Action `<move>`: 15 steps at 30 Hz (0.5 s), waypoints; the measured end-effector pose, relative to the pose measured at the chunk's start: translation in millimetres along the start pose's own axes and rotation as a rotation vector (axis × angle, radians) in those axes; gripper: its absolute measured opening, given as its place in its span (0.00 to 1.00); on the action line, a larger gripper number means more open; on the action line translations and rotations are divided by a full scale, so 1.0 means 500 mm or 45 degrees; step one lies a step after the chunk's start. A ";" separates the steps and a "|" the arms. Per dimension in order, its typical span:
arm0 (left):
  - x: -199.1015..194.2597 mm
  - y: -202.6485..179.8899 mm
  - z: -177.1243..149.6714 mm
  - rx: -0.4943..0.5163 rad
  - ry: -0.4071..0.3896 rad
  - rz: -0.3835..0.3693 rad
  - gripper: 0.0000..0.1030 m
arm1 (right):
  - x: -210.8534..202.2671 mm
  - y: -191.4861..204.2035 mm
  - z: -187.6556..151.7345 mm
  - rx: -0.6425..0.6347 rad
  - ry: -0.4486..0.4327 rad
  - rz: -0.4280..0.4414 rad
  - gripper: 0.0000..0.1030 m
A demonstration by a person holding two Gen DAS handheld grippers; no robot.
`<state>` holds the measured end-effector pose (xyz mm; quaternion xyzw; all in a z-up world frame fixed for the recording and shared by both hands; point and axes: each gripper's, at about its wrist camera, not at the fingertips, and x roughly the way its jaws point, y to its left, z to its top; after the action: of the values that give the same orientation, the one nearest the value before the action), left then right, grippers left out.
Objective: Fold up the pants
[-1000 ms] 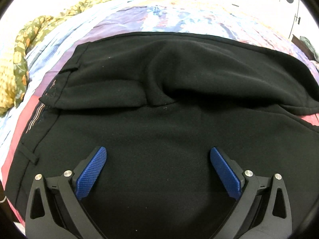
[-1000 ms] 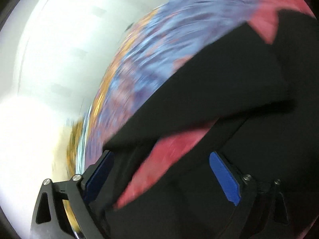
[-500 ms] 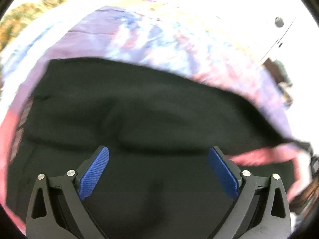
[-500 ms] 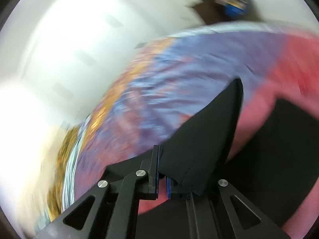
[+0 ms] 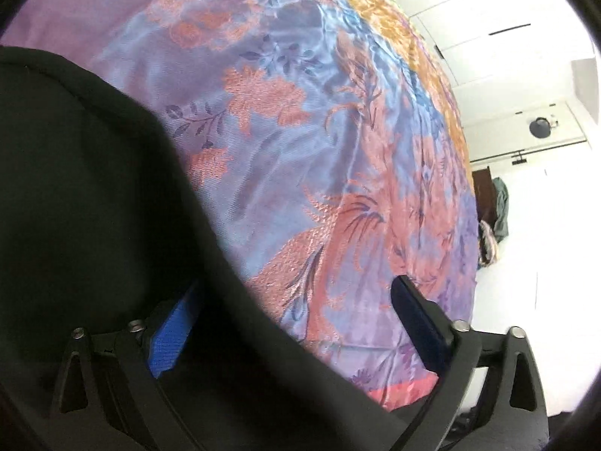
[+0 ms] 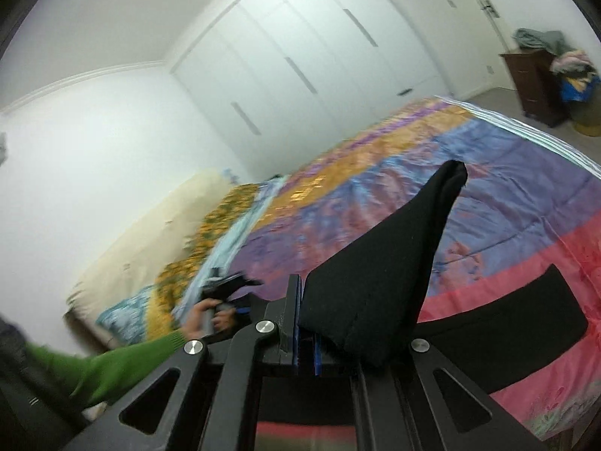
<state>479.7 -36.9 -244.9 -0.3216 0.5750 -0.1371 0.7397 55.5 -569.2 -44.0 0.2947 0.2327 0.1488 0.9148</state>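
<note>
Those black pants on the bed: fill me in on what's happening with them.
A person is folding black pants on a bed with a colourful floral bedspread, holding a hand-held gripper in each hand. The right hand-held gripper is shut on a fold of the fabric, lifted clear of the bedspread. The left hand-held gripper has just been closing, with the pants' edge running between its jaws, not yet pinched. A green sleeve shows on the left arm.

The black pants (image 5: 86, 195) lie on the flowery bed cover (image 5: 323, 120); the left tongs (image 5: 296, 323) have been closing, one blue pad (image 5: 172, 334) against the cloth's edge.
</note>
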 end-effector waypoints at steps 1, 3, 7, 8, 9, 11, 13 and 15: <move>-0.008 -0.002 -0.007 0.008 -0.012 0.040 0.56 | -0.020 -0.006 -0.005 0.013 -0.005 0.016 0.05; -0.050 -0.002 -0.024 0.026 -0.053 0.087 0.06 | -0.026 -0.027 -0.009 0.019 0.007 -0.031 0.05; -0.240 -0.022 -0.066 0.069 -0.285 -0.033 0.06 | 0.029 -0.131 0.012 0.054 0.083 -0.219 0.05; -0.313 -0.037 -0.087 0.109 -0.385 -0.044 0.06 | 0.047 -0.151 0.028 0.065 0.083 -0.215 0.05; -0.374 -0.047 -0.111 0.152 -0.473 -0.039 0.07 | 0.060 -0.161 0.043 0.068 0.077 -0.191 0.05; -0.470 -0.053 -0.194 0.260 -0.640 0.003 0.09 | 0.082 -0.177 0.070 0.071 0.078 -0.148 0.05; -0.485 -0.025 -0.284 0.285 -0.665 0.051 0.13 | 0.106 -0.205 0.075 0.071 0.141 -0.172 0.05; -0.422 0.032 -0.386 0.231 -0.547 0.145 0.14 | 0.130 -0.254 0.043 0.081 0.263 -0.293 0.05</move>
<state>232.3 34.4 -119.4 -0.2426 0.4069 -0.0745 0.8775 138.6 -651.9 -127.9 0.2779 0.3625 0.0653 0.8872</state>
